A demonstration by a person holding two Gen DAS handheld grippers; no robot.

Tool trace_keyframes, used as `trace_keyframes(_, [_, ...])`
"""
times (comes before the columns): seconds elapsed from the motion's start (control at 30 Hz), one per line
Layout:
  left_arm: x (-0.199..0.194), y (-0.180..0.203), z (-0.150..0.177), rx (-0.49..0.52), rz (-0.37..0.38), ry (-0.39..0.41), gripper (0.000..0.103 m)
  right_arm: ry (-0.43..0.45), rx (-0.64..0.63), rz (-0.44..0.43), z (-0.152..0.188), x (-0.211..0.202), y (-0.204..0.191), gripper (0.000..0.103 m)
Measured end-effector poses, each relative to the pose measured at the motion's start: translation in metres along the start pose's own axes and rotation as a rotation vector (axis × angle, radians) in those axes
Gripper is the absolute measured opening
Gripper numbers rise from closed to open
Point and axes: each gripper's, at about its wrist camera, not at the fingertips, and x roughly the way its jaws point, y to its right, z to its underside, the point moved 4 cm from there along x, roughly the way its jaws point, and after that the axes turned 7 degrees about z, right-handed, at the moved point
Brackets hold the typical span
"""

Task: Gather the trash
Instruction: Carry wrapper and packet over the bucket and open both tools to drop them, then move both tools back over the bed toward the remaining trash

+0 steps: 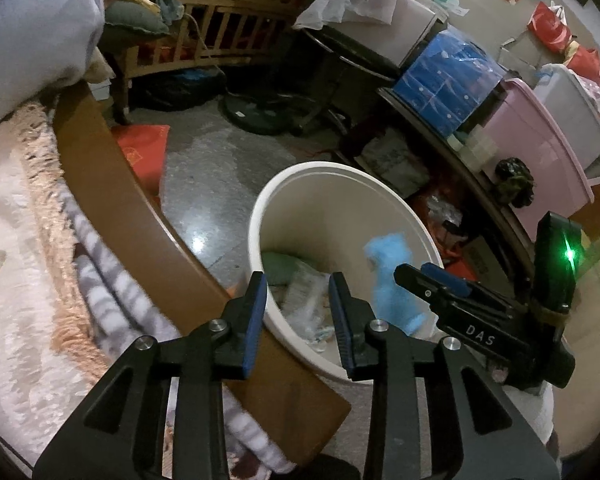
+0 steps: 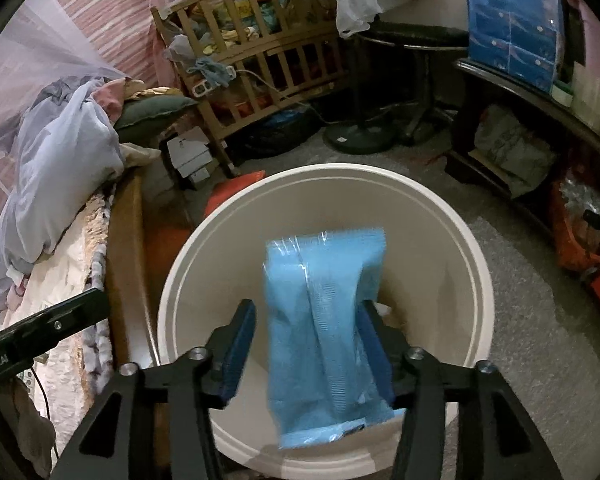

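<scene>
A white round bin [image 1: 260, 208] stands on the floor beside the bed. In the right wrist view I look straight down into the bin [image 2: 172, 280]. A light blue plastic packet [image 2: 324, 320] hangs blurred over the bin between the fingers of my right gripper [image 2: 306, 306]. It touches the right pad, and a gap shows at the left pad. From the left wrist view the same packet [image 1: 392, 280] sits just left of the right gripper [image 1: 414, 274]. My left gripper [image 1: 298, 280] is open above the bin's near rim, nothing between its pads. Clear crumpled plastic [image 1: 308, 300] and a green item [image 1: 280, 266] lie inside.
The bed's wooden side board [image 1: 132, 200] and a fluffy blanket [image 1: 28, 280] lie left of the bin. A wooden crib [image 2: 260, 60], a fan base [image 2: 360, 136] and a dark shelf [image 2: 500, 160] with blue packs [image 2: 512, 28] ring the grey floor [image 1: 204, 168].
</scene>
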Motion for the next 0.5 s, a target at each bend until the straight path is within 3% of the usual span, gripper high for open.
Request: trace_keyframes(0.5, [-0.064,-0.031,0.018,0.02,-0.205,0.082,0.03,0.014,-0.081,-0.067,0.006,-0.016,-0.06,0.059])
